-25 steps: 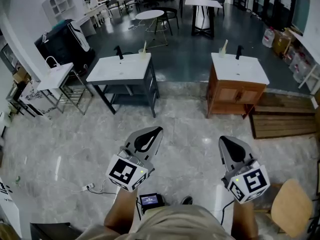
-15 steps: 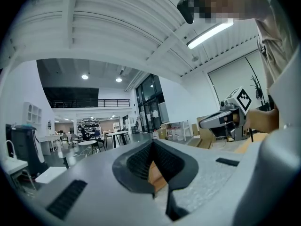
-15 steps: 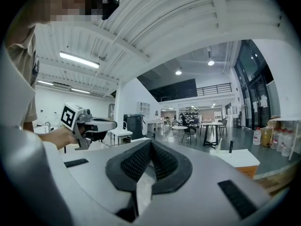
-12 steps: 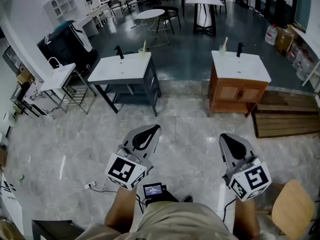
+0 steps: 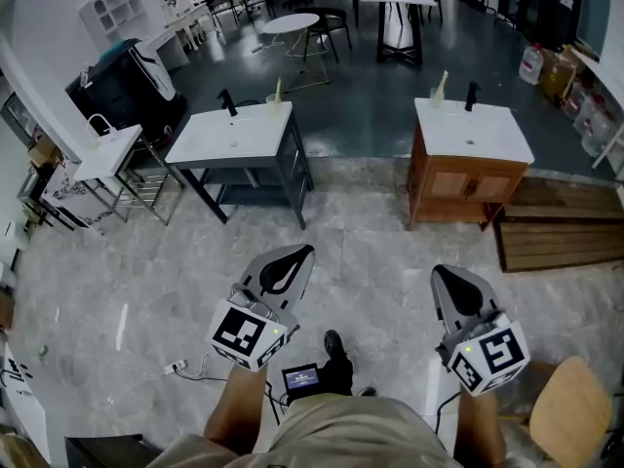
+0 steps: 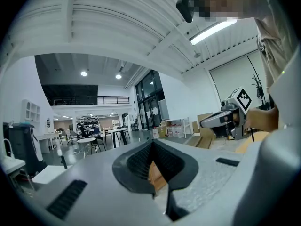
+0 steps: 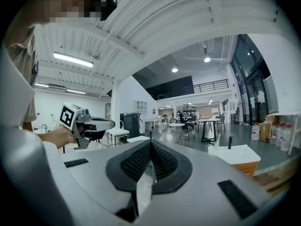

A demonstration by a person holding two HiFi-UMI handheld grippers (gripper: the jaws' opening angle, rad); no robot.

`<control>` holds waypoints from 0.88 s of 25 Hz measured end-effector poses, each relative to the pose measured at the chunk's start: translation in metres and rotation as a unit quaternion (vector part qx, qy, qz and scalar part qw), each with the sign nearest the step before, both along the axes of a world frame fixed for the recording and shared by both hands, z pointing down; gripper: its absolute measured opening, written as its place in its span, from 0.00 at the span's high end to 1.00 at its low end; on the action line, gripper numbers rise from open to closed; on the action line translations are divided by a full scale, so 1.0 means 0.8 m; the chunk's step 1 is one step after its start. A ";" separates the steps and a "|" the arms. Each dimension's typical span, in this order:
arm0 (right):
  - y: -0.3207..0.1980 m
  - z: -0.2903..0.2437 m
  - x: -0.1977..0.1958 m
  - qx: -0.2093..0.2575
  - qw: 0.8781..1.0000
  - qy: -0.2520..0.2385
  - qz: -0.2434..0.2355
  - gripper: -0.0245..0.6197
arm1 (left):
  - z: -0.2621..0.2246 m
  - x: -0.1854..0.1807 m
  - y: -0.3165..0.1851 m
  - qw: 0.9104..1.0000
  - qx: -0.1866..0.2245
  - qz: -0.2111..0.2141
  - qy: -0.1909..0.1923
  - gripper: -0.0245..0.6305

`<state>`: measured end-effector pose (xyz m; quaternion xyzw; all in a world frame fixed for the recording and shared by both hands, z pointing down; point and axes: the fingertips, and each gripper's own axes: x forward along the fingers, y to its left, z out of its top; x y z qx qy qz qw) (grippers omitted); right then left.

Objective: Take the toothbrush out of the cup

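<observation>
Grey floor fills the head view. The left gripper (image 5: 300,255) and right gripper (image 5: 444,276) are both pinched closed and empty. A toothbrush (image 5: 441,83) stands in a cup (image 5: 436,97) on the wooden counter (image 5: 478,133) well ahead, and there's a second toothbrush (image 5: 279,87) on the white counter (image 5: 229,136). Left gripper view: jaws together, nothing between them. Right gripper view: same deal.

Grey marbled floor (image 5: 370,252), white basin top (image 5: 234,133), brown wooden cabinet (image 5: 458,185).

rt-sink cup (image 5: 436,97) too small, person (image 5: 336,435) cut off
</observation>
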<state>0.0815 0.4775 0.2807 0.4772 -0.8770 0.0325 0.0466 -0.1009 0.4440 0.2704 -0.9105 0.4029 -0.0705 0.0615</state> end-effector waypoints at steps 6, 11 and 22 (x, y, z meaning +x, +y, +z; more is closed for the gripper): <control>-0.092 0.004 -0.015 -0.004 1.000 0.008 0.010 0.96 | 0.009 -0.021 -0.099 1.000 -0.004 0.003 0.011 0.96; -0.188 0.009 -0.044 -0.007 1.000 0.006 0.023 0.96 | 0.018 -0.055 -0.193 1.000 -0.011 0.009 0.008 0.96; -0.342 -0.001 -0.091 -0.006 0.997 0.049 0.056 0.96 | 0.031 -0.100 -0.355 0.998 -0.011 0.046 0.039 0.96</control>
